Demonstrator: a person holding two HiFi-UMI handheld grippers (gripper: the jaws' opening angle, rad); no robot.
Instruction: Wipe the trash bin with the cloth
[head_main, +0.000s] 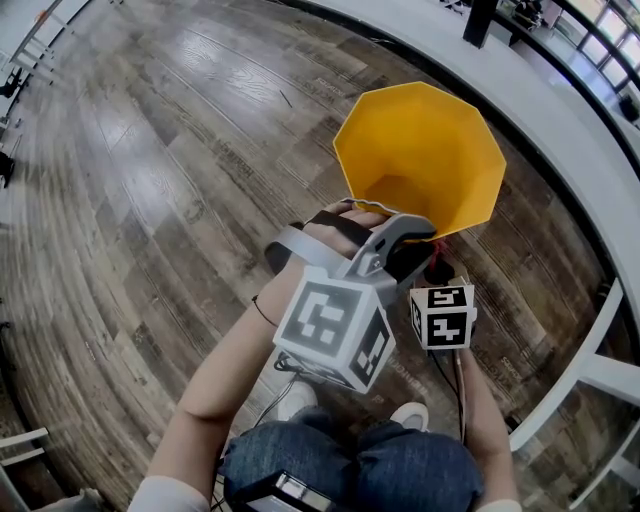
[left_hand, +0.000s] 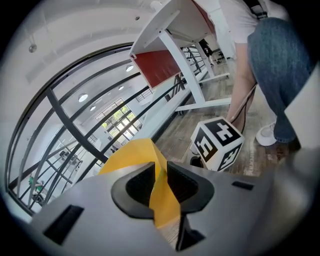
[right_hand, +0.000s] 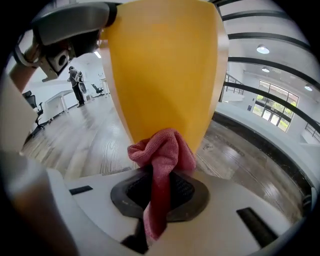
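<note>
A yellow trash bin (head_main: 420, 160) is held tilted above the wooden floor, its open mouth facing me. My left gripper (head_main: 385, 215) is shut on the bin's near rim; in the left gripper view the yellow wall (left_hand: 161, 197) is pinched between the dark pads (left_hand: 140, 187). My right gripper (head_main: 437, 272) sits low beside the bin's outer wall, shut on a pink-red cloth (right_hand: 162, 160). In the right gripper view the bunched cloth rests against the bin's yellow outside (right_hand: 160, 70), near its lower end. The left gripper's body (right_hand: 70, 22) shows at the upper left there.
Wooden plank floor (head_main: 160, 150) lies all around. A white curved ledge with a dark railing (head_main: 560, 110) runs along the right side. A white table frame (head_main: 590, 370) stands at lower right. My legs and shoes (head_main: 410, 415) are directly below the grippers.
</note>
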